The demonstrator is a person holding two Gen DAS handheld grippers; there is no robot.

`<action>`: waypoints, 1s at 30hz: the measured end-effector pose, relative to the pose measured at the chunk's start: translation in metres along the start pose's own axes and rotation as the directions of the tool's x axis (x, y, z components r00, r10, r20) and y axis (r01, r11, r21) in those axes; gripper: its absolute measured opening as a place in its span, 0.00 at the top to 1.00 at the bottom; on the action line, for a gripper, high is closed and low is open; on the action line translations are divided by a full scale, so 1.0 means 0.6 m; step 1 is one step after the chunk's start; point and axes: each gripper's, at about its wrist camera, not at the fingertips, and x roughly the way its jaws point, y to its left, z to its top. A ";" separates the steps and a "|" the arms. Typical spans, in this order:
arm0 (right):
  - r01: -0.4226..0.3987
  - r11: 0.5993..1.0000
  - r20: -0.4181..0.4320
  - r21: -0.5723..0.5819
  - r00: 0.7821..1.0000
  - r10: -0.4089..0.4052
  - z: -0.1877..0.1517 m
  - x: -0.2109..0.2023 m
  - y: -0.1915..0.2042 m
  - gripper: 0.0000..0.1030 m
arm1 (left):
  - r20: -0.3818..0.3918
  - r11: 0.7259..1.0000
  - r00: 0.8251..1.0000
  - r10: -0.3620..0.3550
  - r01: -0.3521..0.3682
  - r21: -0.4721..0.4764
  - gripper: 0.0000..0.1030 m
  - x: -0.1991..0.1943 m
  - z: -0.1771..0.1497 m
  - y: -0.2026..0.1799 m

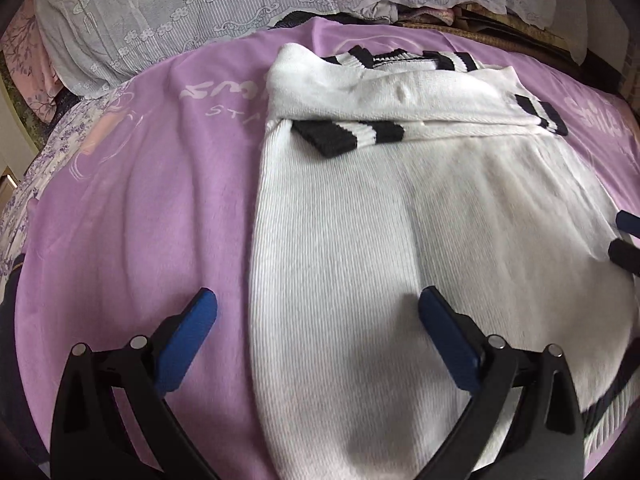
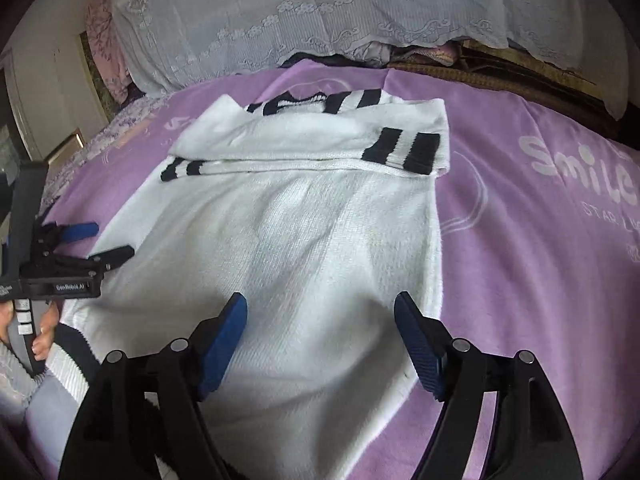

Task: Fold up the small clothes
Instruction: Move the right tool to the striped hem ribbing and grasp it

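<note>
The white sweater [image 1: 360,240] lies flat on the purple blanket [image 1: 140,200], sleeves folded across its chest with striped cuffs [image 1: 348,136] showing, probably so the hem can be brought up next. Left gripper [image 1: 316,312] and right gripper [image 2: 320,320] hover over its lower half, jaws spread, holding nothing; contact with the knit is unclear.

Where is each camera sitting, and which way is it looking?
Left wrist: sits on the left gripper, looks forward over the white sweater's left edge; its own open fingers show, and the right gripper's tips at the far right.
Right wrist: sits on the right gripper, looks over the sweater's right side; its open fingers show, plus the left gripper and the person's hand.
Both share the sweater, purple blanket and lace cover.
</note>
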 end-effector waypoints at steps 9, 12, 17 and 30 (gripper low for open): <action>-0.142 0.980 0.022 0.136 0.990 0.140 -0.063 -0.063 -0.051 0.29 | -0.014 0.960 0.961 -0.276 0.276 -0.037 0.05 -0.045 -0.076 0.032; -0.212 0.957 0.002 0.200 0.976 0.216 -0.089 -0.067 -0.059 0.33 | -0.017 0.906 0.908 -0.419 0.416 -0.076 0.05 -0.056 -0.094 0.047; -0.300 0.906 0.000 0.300 0.949 0.314 -0.110 -0.068 -0.076 0.36 | -0.041 0.797 0.800 -0.599 0.590 -0.125 0.05 -0.054 -0.105 0.053; -0.421 0.805 -0.019 0.418 0.882 0.471 -0.060 0.006 -0.098 0.56 | -0.033 0.662 0.675 -0.737 0.712 -0.234 0.05 0.006 -0.036 0.063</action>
